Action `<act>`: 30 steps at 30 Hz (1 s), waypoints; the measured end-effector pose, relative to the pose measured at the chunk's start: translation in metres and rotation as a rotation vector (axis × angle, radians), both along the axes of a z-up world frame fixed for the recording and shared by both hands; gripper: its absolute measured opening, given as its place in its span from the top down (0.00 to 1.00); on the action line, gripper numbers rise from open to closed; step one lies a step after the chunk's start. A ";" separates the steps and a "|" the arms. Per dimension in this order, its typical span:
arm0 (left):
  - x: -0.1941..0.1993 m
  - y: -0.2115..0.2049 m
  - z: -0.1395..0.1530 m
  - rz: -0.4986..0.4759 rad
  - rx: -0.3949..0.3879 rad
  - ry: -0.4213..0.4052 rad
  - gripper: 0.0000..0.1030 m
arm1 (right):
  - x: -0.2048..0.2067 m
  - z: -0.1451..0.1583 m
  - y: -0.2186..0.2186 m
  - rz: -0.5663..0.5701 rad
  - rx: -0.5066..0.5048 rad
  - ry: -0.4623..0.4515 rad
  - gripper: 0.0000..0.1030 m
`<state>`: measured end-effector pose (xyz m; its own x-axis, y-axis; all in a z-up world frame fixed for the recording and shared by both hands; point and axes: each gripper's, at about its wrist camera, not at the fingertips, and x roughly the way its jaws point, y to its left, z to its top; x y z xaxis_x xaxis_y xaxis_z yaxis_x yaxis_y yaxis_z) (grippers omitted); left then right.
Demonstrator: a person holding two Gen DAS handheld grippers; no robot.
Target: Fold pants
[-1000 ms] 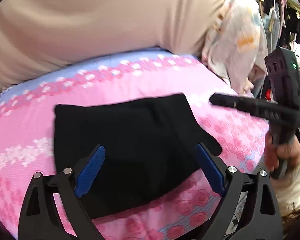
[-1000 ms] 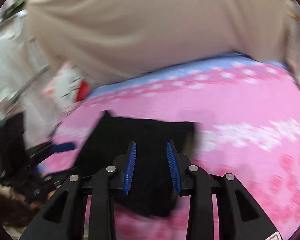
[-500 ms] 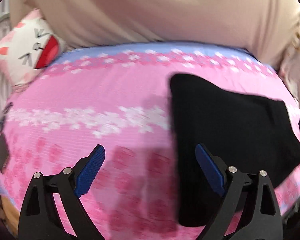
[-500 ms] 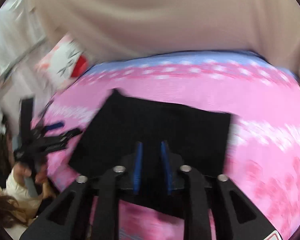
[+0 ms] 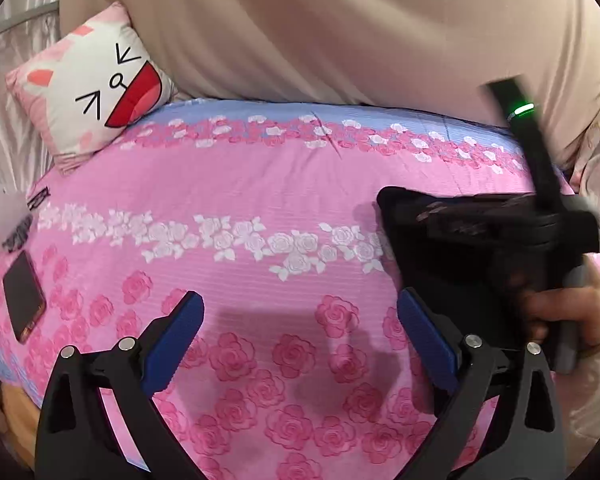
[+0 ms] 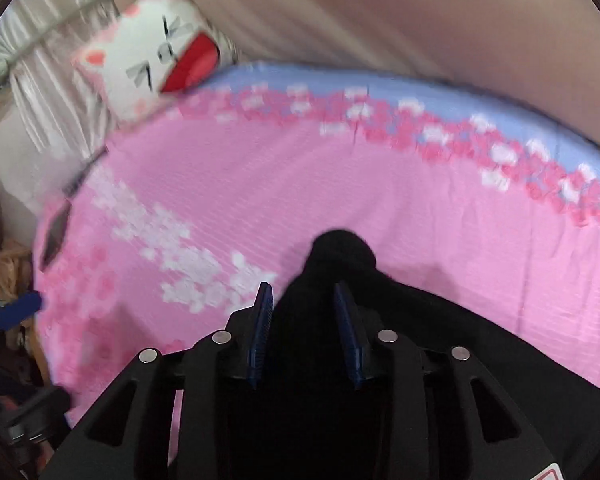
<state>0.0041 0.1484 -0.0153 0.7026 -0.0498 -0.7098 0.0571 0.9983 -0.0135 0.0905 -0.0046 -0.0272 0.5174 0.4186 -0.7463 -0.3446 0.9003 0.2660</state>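
Observation:
The folded black pants [image 5: 440,256] lie on the pink rose bedspread [image 5: 260,184], at the right of the left wrist view. My left gripper [image 5: 300,300] hovers over bare bedspread to their left, jaws wide and still opening, with nothing between them. In the right wrist view my right gripper [image 6: 302,290] has a bunched hump of the pants [image 6: 340,252] filling the gap between its blue pads; the jaws are easing open. A hand [image 5: 572,312] holds that gripper's handle, which covers the pants' right part.
A white cat-face pillow [image 5: 100,92] leans at the bed's back left. A dark phone [image 5: 22,296] lies near the left edge. Beige fabric [image 5: 340,20] rises behind the bed. The left gripper's blue pad [image 6: 18,310] shows at the left edge.
My left gripper has swung left off the pants to bare bedspread. The right gripper has moved onto the pants, and black fabric now stands bunched between its pads.

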 end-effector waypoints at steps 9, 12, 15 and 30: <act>-0.006 -0.072 0.007 -0.270 -0.020 -0.014 0.07 | -0.099 0.036 -0.171 -0.398 -0.060 -0.037 0.68; -0.011 -0.113 -0.015 -0.365 0.045 0.028 0.07 | -0.099 -0.013 -0.189 -0.426 -0.242 0.053 0.68; -0.002 -0.123 -0.057 -0.335 0.130 0.089 0.04 | -0.113 -0.017 -0.226 -0.518 -0.053 0.076 0.63; -0.012 -0.095 -0.039 -0.283 0.096 0.083 0.04 | -0.195 0.024 -0.190 -0.340 -0.041 -0.047 0.60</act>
<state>-0.0079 0.0532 -0.0541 0.6094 -0.1656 -0.7754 0.3360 0.9397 0.0633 -0.1047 -0.1943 -0.0033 0.6567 0.1860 -0.7308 -0.0339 0.9754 0.2178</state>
